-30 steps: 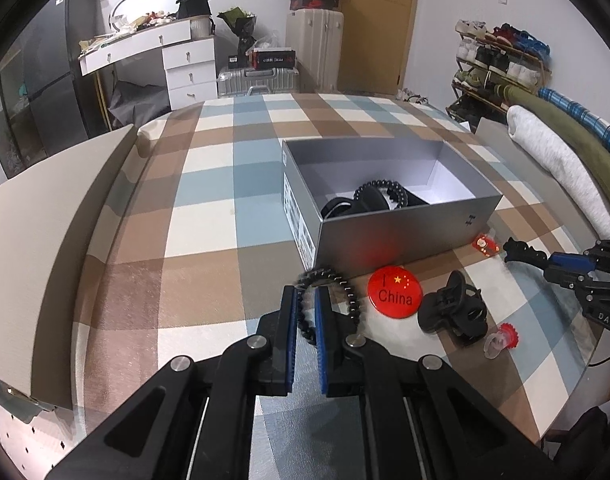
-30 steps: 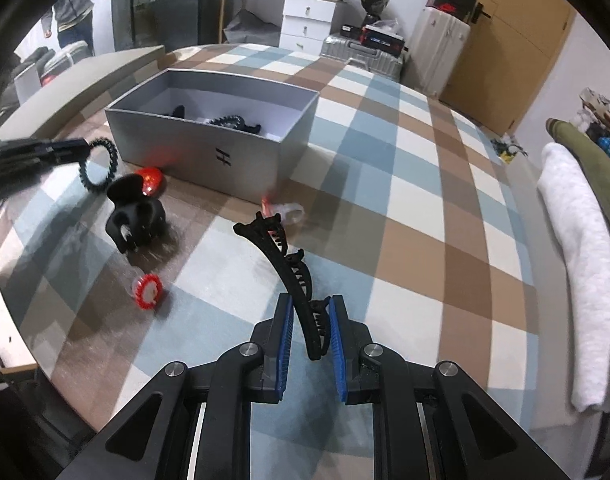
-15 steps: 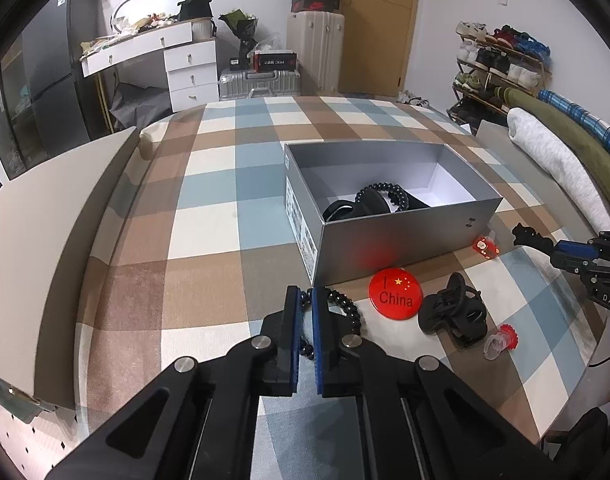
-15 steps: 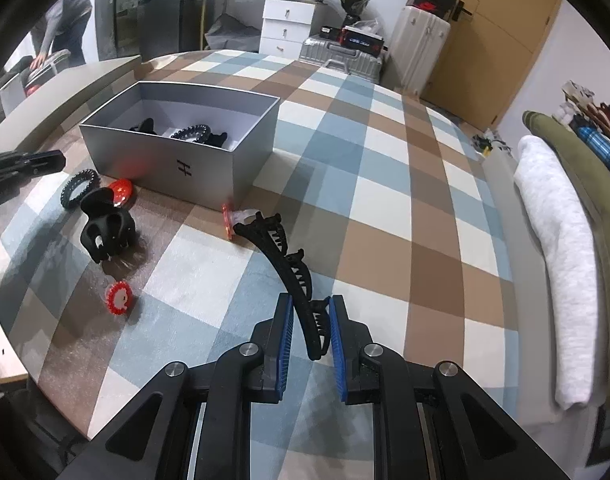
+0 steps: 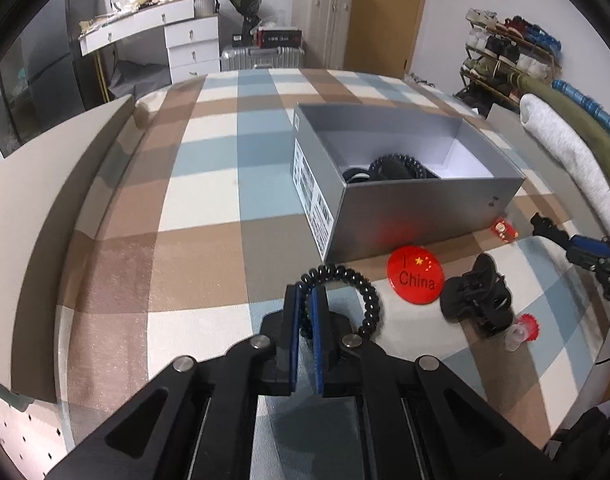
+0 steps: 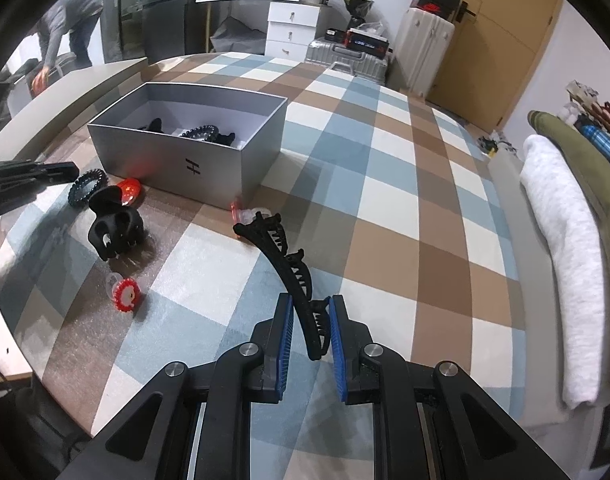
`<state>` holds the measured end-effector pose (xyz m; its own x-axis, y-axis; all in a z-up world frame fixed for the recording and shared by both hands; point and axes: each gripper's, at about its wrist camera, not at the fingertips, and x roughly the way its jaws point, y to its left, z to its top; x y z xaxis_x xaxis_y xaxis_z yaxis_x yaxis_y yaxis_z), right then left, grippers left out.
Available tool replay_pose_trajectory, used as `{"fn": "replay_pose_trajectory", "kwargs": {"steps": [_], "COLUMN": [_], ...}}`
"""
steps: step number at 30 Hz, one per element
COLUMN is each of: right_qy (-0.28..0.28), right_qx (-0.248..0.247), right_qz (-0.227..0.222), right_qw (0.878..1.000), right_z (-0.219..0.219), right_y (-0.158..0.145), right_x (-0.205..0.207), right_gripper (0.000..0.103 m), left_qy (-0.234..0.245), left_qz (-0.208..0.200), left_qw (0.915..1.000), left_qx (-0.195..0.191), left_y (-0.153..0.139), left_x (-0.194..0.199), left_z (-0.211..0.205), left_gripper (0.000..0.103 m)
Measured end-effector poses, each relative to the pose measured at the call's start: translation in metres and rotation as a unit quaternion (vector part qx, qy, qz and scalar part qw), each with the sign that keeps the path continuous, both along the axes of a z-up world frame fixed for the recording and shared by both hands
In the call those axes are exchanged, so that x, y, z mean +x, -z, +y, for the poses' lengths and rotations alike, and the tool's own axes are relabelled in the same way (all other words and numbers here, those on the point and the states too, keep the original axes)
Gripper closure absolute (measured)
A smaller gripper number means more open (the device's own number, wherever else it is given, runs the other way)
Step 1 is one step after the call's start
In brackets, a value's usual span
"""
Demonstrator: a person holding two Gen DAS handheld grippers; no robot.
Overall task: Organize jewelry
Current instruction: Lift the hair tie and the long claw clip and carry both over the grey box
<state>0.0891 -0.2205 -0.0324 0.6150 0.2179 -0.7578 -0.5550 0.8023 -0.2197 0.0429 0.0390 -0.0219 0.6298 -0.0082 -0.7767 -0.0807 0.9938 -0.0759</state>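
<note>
My left gripper [image 5: 305, 293] is shut on a black spiral bracelet [image 5: 367, 294], low over the checked cloth in front of the open grey box [image 5: 425, 210]. Black hair pieces [image 5: 397, 168] lie inside the box. My right gripper [image 6: 309, 305] is shut on one end of a long black curved hair clip [image 6: 279, 254], whose far tip reaches toward the box's [image 6: 177, 160] near corner. On the cloth between the grippers lie a red "I China" badge [image 5: 419, 274], a black claw clip [image 5: 475, 299] and a red ring [image 5: 525, 326].
A second small red piece [image 5: 505, 230] lies by the box's corner. A beige board [image 5: 45, 208] borders the table on the left. Rolled towels [image 6: 561, 240] lie along the right. A person [image 6: 67, 28] bends over in the background.
In the right wrist view the bracelet in my left gripper has sunk a little toward the cloth. Both grips are unchanged and the loose pieces have not moved.
</note>
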Motion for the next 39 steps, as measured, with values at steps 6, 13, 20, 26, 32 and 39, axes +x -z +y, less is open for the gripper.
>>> {"fn": "replay_pose_trajectory", "kwargs": {"steps": [6, 13, 20, 26, 32, 39], "right_qy": [-0.003, -0.006, -0.001, 0.002, 0.003, 0.003], "right_qx": [0.003, 0.003, 0.003, 0.008, 0.013, 0.016], "right_qz": [0.002, 0.004, 0.003, -0.005, -0.016, -0.031], "right_qw": [1.000, 1.000, 1.000, 1.000, 1.000, 0.999], "right_z": [0.000, 0.001, -0.001, -0.004, -0.003, 0.002], "right_y": [0.002, 0.003, 0.004, -0.003, -0.012, -0.026], "right_x": [0.000, 0.001, 0.002, 0.002, 0.003, 0.008], "right_gripper": [0.086, 0.086, 0.086, 0.086, 0.086, 0.086], "left_qy": [-0.002, -0.009, -0.023, -0.032, -0.034, -0.025], "left_qz": [0.013, 0.006, -0.024, -0.054, -0.080, -0.090], "left_qw": [0.9999, 0.9997, 0.9994, 0.9980, 0.9962, 0.9956], "left_qx": [0.009, 0.020, 0.006, 0.001, -0.002, -0.009], "left_y": [0.005, 0.006, -0.009, -0.028, -0.044, -0.051], "left_x": [0.000, -0.001, -0.011, -0.017, -0.019, -0.007], "left_z": [-0.003, -0.004, 0.005, 0.012, 0.014, 0.012], "left_gripper": [0.078, 0.099, 0.099, 0.099, 0.099, 0.099]}}
